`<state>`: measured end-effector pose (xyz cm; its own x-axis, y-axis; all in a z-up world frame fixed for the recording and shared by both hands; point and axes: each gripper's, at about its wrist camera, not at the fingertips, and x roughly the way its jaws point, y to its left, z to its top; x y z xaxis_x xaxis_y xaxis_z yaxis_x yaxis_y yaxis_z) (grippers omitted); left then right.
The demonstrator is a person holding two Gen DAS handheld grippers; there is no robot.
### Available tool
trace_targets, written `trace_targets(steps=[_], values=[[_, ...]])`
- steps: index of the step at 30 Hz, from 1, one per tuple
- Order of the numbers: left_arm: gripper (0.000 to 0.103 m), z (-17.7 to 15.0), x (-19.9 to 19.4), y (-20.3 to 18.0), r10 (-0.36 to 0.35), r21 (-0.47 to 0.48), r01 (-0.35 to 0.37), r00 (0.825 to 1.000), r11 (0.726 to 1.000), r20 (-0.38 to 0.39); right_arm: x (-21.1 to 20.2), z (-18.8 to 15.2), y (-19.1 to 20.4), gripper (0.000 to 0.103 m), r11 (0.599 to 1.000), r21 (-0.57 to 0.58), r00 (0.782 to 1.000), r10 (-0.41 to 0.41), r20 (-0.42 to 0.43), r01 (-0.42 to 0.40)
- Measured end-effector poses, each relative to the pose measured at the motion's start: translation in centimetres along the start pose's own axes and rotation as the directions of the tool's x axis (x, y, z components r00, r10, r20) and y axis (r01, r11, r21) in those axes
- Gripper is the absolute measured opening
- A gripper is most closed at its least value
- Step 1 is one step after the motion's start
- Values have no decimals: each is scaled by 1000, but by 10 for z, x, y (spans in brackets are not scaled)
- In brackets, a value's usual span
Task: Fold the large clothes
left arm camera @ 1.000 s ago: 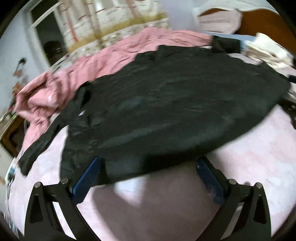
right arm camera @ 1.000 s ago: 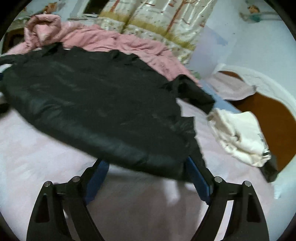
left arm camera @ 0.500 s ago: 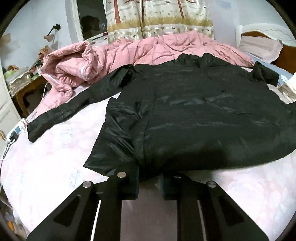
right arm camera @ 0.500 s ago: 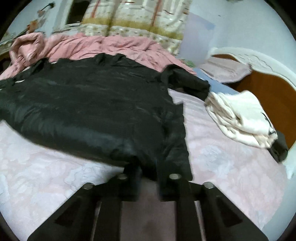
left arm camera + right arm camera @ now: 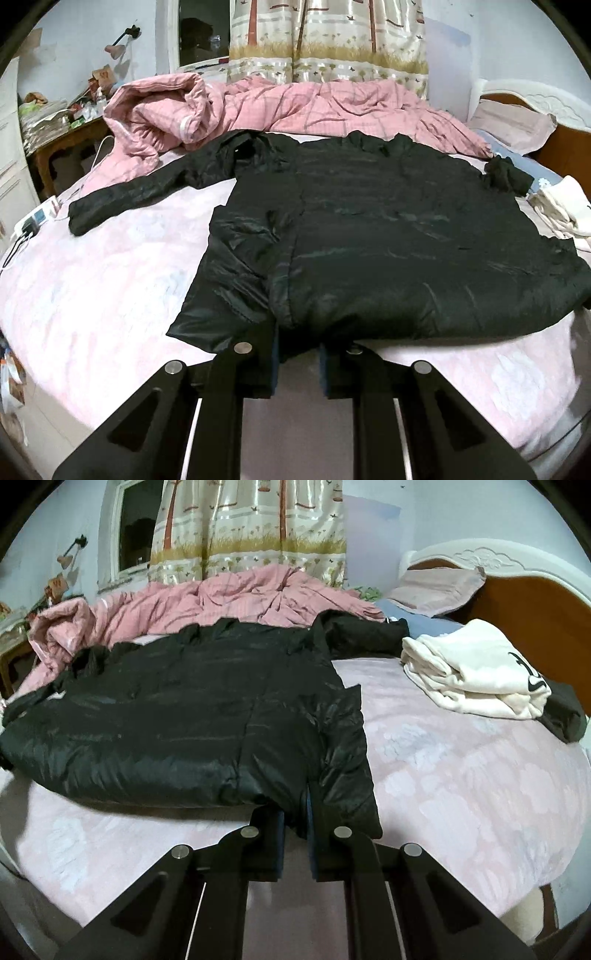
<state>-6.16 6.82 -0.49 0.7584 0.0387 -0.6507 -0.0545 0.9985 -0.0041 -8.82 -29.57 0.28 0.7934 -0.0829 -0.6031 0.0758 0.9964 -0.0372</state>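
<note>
Left gripper [image 5: 297, 363]: we have it clamped on the black jacket's [image 5: 388, 236] near hem, jaws just closed.
Right gripper [image 5: 295, 840]: pinching the same hem (other corner).
Jacket: spread ahead of both, on the pink bed [image 5: 103, 280].

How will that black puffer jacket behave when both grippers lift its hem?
Likely floppy: the black puffer jacket lies flat and creased, so the hem span between the left gripper and right gripper should sag. Its shiny shell looks slippery, so it may creep through the fingers. Probably light for its bulk.
</note>
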Motion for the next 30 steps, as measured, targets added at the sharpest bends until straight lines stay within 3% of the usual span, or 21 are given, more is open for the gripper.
trace_targets(steps=[6,9,14,17,21,22,24,26,30], values=[[17,-12,-39,7,-30,-8,30,999,1000,21,-40,-16,-1,11,1000,-21,1000,11,3,-11],[27,-10,-53,9,-19,-19,18,1000,1000,-6,-60,-16,1,11,1000,-28,1000,4,14,-4],[66,13,-76,4,34,29,-36,998,999,50,-72,13,-5,14,999,9,999,37,24,-37],[66,32,-68,2,70,73,-74,996,995,57,-62,39,-6,26,1000,-2,1000,23,-5,-23],[63,56,-34,-1,120,110,-120,993,987,9,-35,69,-4,28,1000,-10,999,6,-41,-6],[52,58,-32,-1,85,99,-84,996,992,-9,-26,77,-4,28,1000,-5,998,-3,-59,3],[55,53,-50,-5,-55,92,51,998,994,42,-19,84,-2,28,1000,1,998,-5,-57,5],[79,41,-69,-17,-111,156,96,989,983,94,-11,88,-2,28,1000,-6,998,-11,-62,10],[95,24,-78,-44,-53,300,-6,980,954,191,16,101,-5,28,999,-10,996,-31,-82,31]])
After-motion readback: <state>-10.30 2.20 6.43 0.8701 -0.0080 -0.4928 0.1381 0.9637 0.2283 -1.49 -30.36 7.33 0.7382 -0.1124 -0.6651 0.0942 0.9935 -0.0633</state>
